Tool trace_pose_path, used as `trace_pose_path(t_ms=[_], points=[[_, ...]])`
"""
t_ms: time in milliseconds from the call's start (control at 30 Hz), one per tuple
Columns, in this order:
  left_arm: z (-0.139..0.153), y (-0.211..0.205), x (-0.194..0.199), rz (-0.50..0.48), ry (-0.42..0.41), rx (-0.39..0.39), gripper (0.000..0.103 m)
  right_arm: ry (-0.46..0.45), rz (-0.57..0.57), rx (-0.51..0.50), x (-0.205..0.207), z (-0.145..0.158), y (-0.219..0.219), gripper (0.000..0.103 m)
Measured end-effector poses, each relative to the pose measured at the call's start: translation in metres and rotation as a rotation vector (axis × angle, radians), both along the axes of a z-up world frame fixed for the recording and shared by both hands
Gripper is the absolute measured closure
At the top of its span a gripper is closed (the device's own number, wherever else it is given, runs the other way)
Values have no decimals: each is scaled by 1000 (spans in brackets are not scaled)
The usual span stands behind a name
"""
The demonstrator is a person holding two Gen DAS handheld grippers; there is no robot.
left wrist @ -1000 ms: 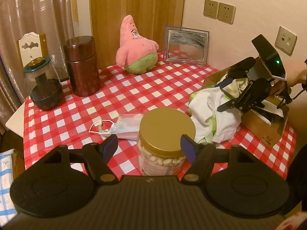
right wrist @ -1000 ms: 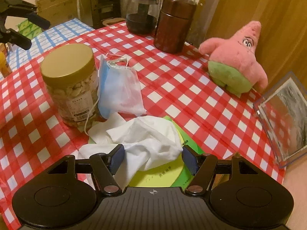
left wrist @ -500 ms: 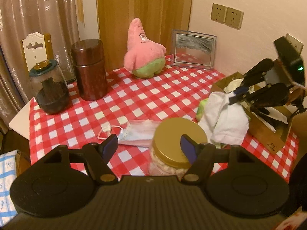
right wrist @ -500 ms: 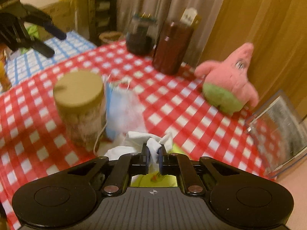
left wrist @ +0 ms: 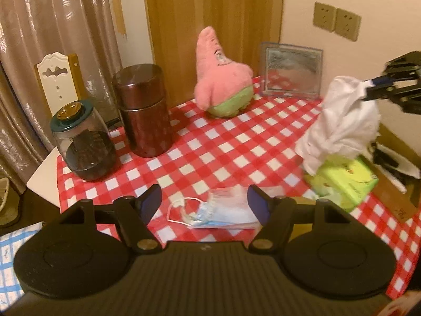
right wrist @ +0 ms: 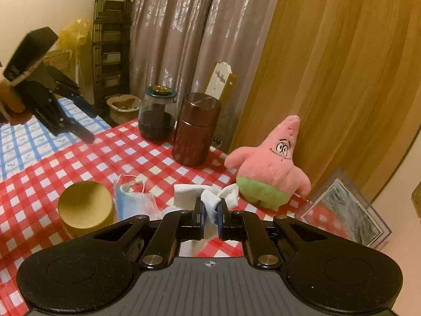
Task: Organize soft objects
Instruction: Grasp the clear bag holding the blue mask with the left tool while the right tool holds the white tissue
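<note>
The worktop wears a red-and-white checked cloth and carries everything here. At its far edge, in front of the wooden panel, a pink star-shaped plush toy with green shorts sits upright, just beside a clear picture frame that leans near the wall. A brown cylindrical canister stands near the back-left corner, and a glass jar with a dark green lid stands close beside it at the cloth's edge.

The white cloth hangs bunched in the air above the right side of the worktop, its lower folds reaching a green packet that lies next to a cardboard box. The right gripper has its jaws clenched on a fold of this white cloth, the fabric squeezed between the blue pads. In the right wrist view a jar with a gold lid stands on the near part of the worktop, with a blue face mask lying flat just beside it, ear loop curled to one side.

The left gripper hovers above the mask with its jaws released and spread wide, nothing between them.
</note>
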State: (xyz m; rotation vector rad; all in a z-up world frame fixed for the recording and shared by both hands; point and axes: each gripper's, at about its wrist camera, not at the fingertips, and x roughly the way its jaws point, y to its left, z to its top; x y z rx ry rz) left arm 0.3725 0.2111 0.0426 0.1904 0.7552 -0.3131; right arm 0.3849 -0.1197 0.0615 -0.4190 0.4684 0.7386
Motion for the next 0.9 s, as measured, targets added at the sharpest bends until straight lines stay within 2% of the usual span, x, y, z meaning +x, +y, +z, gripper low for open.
trace_pose_path(t_ms=[100, 400, 600, 833, 900], points=[[-10, 3, 20, 7, 26, 21, 34, 11, 4, -5, 1, -8, 1, 94], [-63, -1, 76, -2, 170, -17, 37, 85, -2, -11, 18, -51, 3, 94], [-104, -20, 106, -90, 276, -21, 50, 116, -11, -3, 31, -69, 4, 94], [-129, -43, 132, -254, 351, 36, 52, 139, -14, 15, 43, -83, 4, 94], [-130, -46, 135, -315, 339, 71, 52, 147, -13, 19, 45, -86, 3, 94]])
